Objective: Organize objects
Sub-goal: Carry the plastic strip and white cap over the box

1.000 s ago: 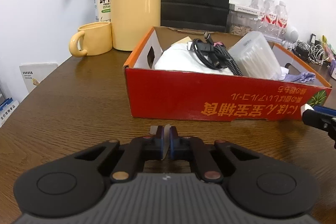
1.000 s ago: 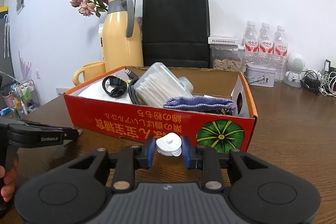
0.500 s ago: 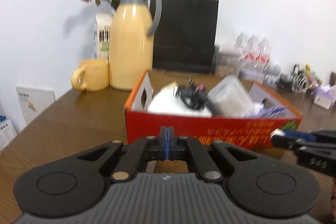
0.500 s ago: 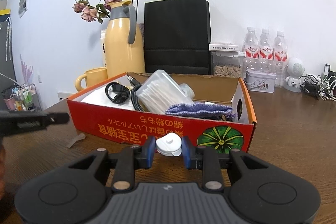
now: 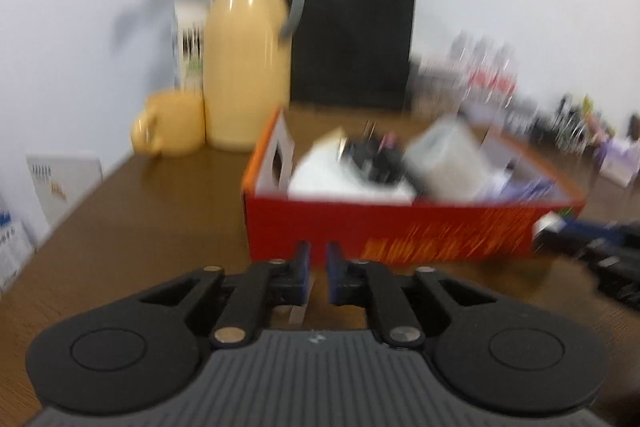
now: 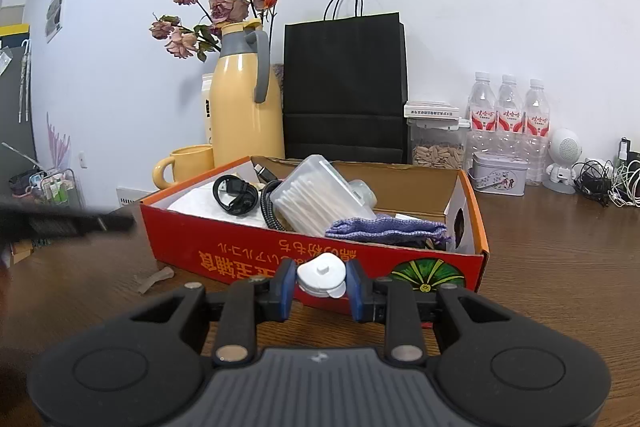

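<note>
Spreading across the lower frame, your dark wood-grain table (image 6: 560,247) meets a white wall. At left stand a yellow ceramic mug (image 6: 188,165) and a yellow thermos jug (image 6: 244,115); a black paper bag (image 6: 344,87) is at centre. Orange characters, upside down, cross the red cardboard box (image 6: 248,247). Red-labelled water bottles (image 6: 508,119) line the right. Your left gripper (image 5: 318,271) is opening, nothing between. Your right gripper (image 6: 322,285) clenches a small white plastic cap (image 6: 322,273) before the box.

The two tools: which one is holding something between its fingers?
The right tool: it is shut on a small white round cap. The left tool shows an empty gap, and its jaws are opening.
</note>
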Motion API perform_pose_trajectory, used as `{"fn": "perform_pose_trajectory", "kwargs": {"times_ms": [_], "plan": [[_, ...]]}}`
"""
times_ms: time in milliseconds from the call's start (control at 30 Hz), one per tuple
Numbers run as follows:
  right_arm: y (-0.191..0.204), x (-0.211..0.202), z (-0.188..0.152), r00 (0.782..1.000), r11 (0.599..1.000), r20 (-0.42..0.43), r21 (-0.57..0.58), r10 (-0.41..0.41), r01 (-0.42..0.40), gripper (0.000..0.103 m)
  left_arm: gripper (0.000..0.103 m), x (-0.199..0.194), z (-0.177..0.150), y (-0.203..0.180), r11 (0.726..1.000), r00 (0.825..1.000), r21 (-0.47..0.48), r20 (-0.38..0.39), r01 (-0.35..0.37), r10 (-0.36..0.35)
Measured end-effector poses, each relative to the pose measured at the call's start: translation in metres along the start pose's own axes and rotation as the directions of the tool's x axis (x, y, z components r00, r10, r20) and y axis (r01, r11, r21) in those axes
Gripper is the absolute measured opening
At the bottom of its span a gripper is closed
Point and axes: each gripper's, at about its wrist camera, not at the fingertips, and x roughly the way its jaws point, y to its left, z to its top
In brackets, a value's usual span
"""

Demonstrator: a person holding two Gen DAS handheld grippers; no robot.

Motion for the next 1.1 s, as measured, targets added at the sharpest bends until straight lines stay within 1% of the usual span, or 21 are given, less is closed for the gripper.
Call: {"fn": "perform_pose_trajectory", "kwargs": {"times_ms": [33, 67, 167, 200, 233, 267, 300, 400, 500, 567, 633, 733, 867, 967, 1100], "plan": [[0.000, 0.000, 0.000, 1.000, 1.000, 0.000, -0.002, 0.001, -0.001, 0.026, 0.041, 0.014, 0.000, 0.001, 1.000, 0.998, 0.006, -0.050, -0.023, 0.023], [0.001, 0.000, 0.000, 1.000, 1.000, 0.001, -0.003, 0.002, -0.002, 0.026, 0.056, 0.023, -0.001, 0.002, 0.999, 0.996, 0.010, -0.081, -0.037, 0.037], [0.001, -0.001, 0.000, 1.000, 1.000, 0.002, -0.004, 0.004, -0.004, 0.026, 0.055, 0.044, -0.003, 0.005, 0.999, 0.989, 0.023, -0.141, -0.050, 0.052], [0.001, -0.002, 0.000, 1.000, 1.000, 0.003, -0.003, 0.004, -0.004, 0.026, 0.051, 0.045, -0.004, 0.004, 0.998, 0.990, 0.038, -0.130, -0.052, 0.056], [0.001, -0.002, 0.000, 1.000, 1.000, 0.004, -0.004, 0.006, -0.006, 0.026, 0.043, 0.045, -0.005, 0.006, 0.998, 0.991, 0.038, -0.128, -0.045, 0.049], [0.002, -0.002, 0.000, 1.000, 1.000, 0.004, -0.005, 0.007, -0.007, 0.026, 0.016, 0.043, -0.006, 0.006, 0.999, 0.992, 0.033, -0.124, -0.034, 0.038], [0.002, -0.002, 0.000, 1.000, 1.000, 0.005, -0.006, 0.007, -0.007, 0.026, 0.008, 0.041, -0.006, 0.007, 0.999, 0.992, 0.032, -0.122, -0.028, 0.031], [0.002, -0.002, 0.000, 1.000, 1.000, 0.005, -0.007, 0.007, -0.007, 0.026, 0.006, 0.029, -0.008, 0.008, 1.000, 0.997, 0.017, -0.077, -0.011, 0.012], [0.002, -0.004, 0.000, 1.000, 1.000, 0.014, -0.006, 0.005, -0.005, 0.026, 0.006, 0.005, -0.001, 0.007, 1.000, 1.000, -0.004, 0.016, 0.017, -0.017], [0.002, -0.007, 0.001, 1.000, 1.000, 0.031, -0.006, 0.005, -0.005, 0.026, 0.006, -0.013, 0.007, 0.005, 0.999, 0.996, -0.009, 0.077, 0.049, -0.048], [0.003, -0.011, 0.005, 0.998, 1.000, 0.059, -0.009, 0.010, -0.010, 0.026, 0.006, -0.024, 0.020, -0.002, 0.998, 0.990, 0.009, 0.128, 0.066, -0.066], [0.003, -0.014, 0.019, 0.996, 1.000, 0.092, -0.014, 0.004, -0.003, 0.026, 0.006, -0.032, 0.045, -0.013, 0.996, 0.977, 0.031, 0.196, 0.079, -0.084], [0.001, -0.007, 0.045, 0.991, 1.000, 0.130, -0.006, -0.029, 0.030, 0.026, 0.006, -0.019, 0.076, -0.028, 0.995, 0.965, 0.029, 0.243, 0.100, -0.104], [-0.006, 0.009, 0.065, 0.987, 0.998, 0.146, 0.008, -0.065, 0.064, 0.026, 0.006, 0.001, 0.090, -0.037, 0.995, 0.963, 0.011, 0.251, 0.102, -0.101], [-0.018, 0.039, 0.084, 0.982, 0.993, 0.147, 0.056, -0.115, 0.108, 0.026, 0.006, 0.029, 0.097, -0.036, 0.994, 0.962, -0.041, 0.260, 0.099, -0.085]]}}
